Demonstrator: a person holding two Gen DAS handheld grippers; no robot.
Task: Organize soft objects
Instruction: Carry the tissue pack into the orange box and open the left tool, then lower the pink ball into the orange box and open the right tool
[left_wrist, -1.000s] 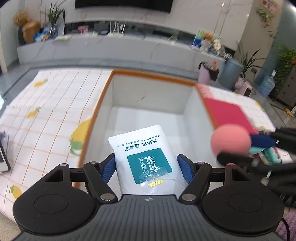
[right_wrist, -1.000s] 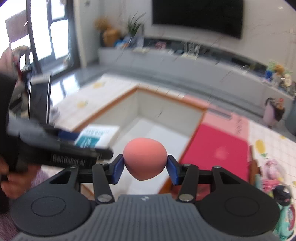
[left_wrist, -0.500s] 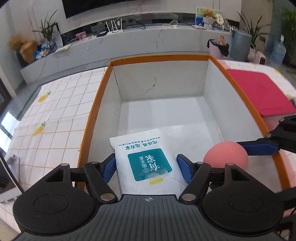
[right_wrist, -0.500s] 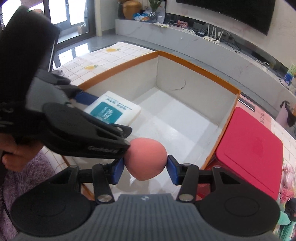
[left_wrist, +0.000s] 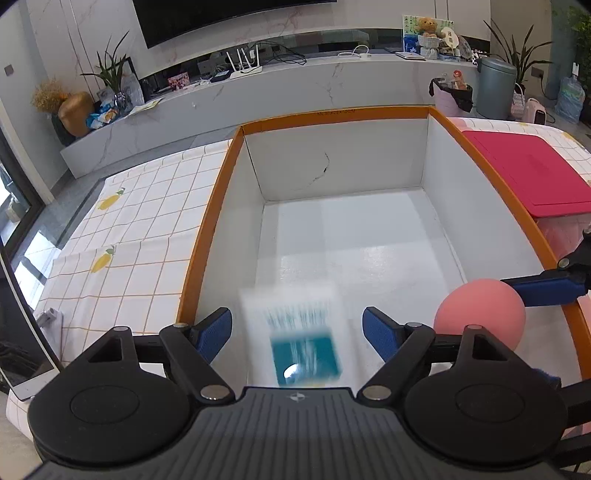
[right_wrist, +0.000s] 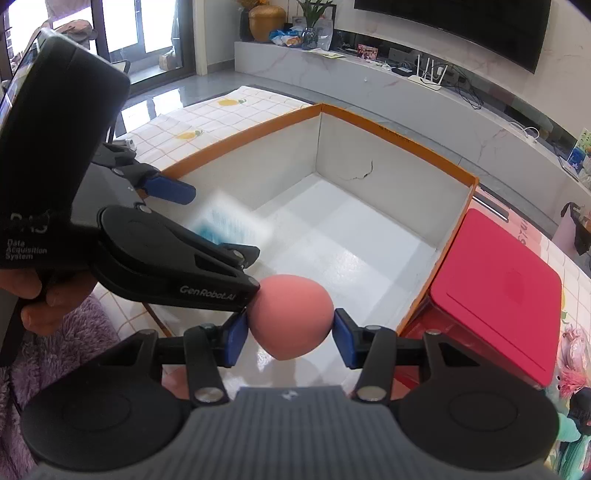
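A white box with an orange rim (left_wrist: 207, 229) stands in front of both grippers; it also shows in the right wrist view (right_wrist: 402, 142). My left gripper (left_wrist: 297, 328) is open above the box's near end. A white and teal tissue pack (left_wrist: 299, 332), motion-blurred, is loose between and below its fingers, falling into the box; it also shows in the right wrist view (right_wrist: 231, 221). My right gripper (right_wrist: 290, 332) is shut on a pink egg-shaped sponge (right_wrist: 291, 317) over the box's near right side; the sponge also shows in the left wrist view (left_wrist: 480, 314).
A red lid (left_wrist: 532, 173) lies to the right of the box, also in the right wrist view (right_wrist: 498, 295). A lemon-print checked tablecloth (left_wrist: 122, 229) covers the table on the left. A phone (left_wrist: 18, 354) lies at the left edge. Soft toys (right_wrist: 572, 369) lie at the far right.
My left gripper has opened and let go of the tissue pack, which now drops blurred into the box. My right gripper still holds the pink sponge over the box.
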